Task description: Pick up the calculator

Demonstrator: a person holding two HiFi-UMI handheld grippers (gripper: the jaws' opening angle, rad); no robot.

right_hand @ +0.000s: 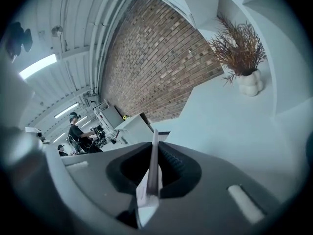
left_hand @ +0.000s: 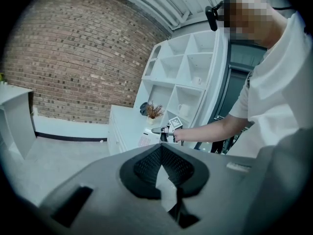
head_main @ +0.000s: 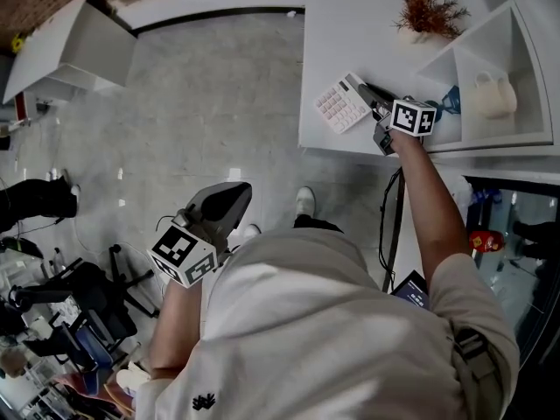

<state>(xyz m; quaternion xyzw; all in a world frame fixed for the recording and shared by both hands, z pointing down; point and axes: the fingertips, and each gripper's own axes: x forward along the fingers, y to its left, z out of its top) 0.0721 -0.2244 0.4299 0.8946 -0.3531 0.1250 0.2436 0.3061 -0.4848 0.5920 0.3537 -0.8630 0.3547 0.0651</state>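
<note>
Okay, right claw (head_main: pixel 371 100) is clamped on one thin edge of the calculator (head_main: pixel 341 105), which looks lifted just over the white tabletop (head_main: pixel 350 24) near its front corner. Left claw (head_main: pixel 229 201) is closed and empty, out over the floor. Risk: with so narrow a pinch, the calculator could pivot, slip and drop.

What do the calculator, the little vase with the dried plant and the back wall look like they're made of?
Calculator: likely plastic, with a matte white body and a grid of pinkish keys.
Vase: probably ceramic, smooth off-white with a bubbly shape; it could be plastic.
Wall: brick, in rough reddish-brown courses with visible mortar lines.
</note>
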